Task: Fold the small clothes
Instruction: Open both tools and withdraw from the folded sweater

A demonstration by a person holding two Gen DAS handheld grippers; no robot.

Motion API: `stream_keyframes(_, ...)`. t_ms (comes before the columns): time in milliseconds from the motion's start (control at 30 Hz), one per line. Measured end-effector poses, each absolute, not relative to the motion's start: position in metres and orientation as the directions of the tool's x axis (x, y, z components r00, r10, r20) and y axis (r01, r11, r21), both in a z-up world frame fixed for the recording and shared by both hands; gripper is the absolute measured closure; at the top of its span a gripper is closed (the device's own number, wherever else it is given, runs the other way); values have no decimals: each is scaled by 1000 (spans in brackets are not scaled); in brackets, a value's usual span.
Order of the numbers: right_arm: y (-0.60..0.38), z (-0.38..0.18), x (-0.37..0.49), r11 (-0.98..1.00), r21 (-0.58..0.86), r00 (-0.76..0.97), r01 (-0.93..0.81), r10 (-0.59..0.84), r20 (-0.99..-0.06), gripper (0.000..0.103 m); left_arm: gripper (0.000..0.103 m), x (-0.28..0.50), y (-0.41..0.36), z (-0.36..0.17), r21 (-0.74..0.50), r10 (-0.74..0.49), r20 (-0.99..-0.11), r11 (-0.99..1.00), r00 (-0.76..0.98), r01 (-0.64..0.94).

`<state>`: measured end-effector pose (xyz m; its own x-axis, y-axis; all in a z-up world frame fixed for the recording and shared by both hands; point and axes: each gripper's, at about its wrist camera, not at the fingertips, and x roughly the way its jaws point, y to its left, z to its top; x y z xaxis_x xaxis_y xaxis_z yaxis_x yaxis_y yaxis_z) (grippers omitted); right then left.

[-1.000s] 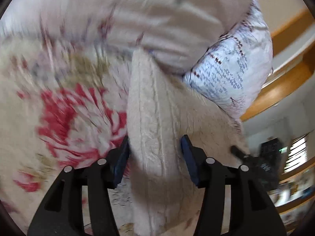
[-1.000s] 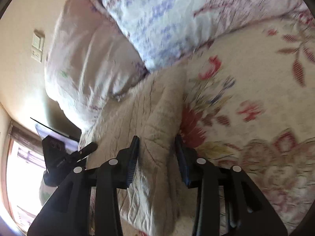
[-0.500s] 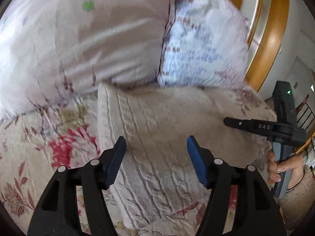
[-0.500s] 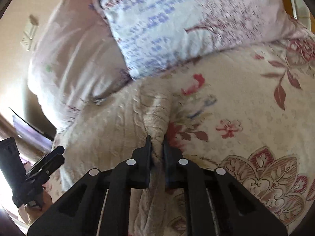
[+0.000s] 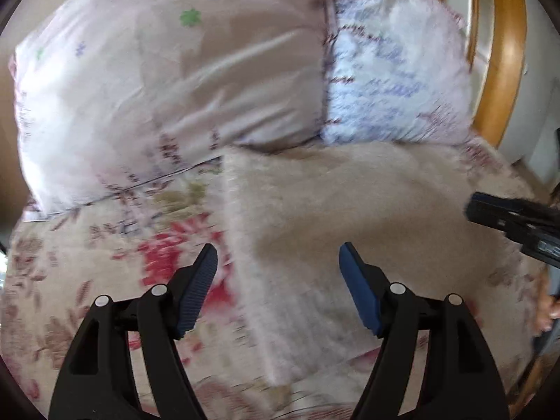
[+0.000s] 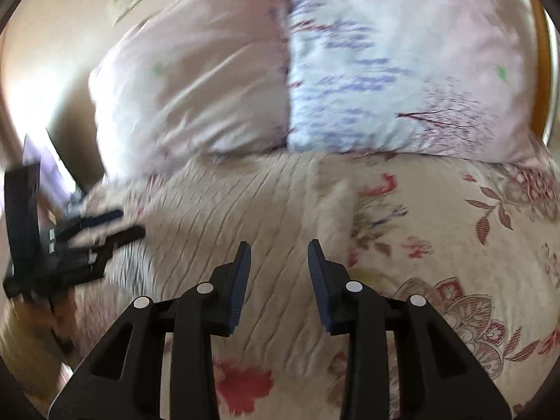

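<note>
Sweater (image 5: 350, 210) released, flat on floral bedspread (image 5: 105, 280)

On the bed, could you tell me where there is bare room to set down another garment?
Free: floral bedspread right of the cream knit sweater, below the blue-patterned pillow; also left of it, under the pink pillow. Crowded: the pillows along the headboard.
</note>
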<state>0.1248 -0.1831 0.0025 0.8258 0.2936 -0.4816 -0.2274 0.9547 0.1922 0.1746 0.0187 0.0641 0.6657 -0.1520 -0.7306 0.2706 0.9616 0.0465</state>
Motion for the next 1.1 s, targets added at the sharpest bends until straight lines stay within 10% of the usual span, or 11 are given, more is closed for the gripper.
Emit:
stream_keyframes(467, -163, -11, 145, 987, 69, 794, -145, 158, -587, 58, 24, 188, 29, 47, -107, -205, -774, 975, 599, 196)
stream_keyframes(533, -172, -5, 131, 981, 137, 810, -135, 188, -556, 49, 24, 175, 33, 55, -122, -220, -754, 973, 618, 197)
stream_keyframes(600, -176, -1, 116, 982, 151, 833, -116, 179, -524, 18, 14, 159, 42, 60, -123, -220, -735, 973, 642, 193)
stream_keyframes(700, -178, 3, 89, 990, 124, 877, -69, 119, -465, 7, 3, 138, 56, 63, -132, -212, -714, 977, 667, 170)
stream_keyframes(1100, -168, -14, 63, 994, 113, 856, 10, 50, -515, 1, 2, 107, 45, 36, -52, -113, -777, 992, 619, 116)
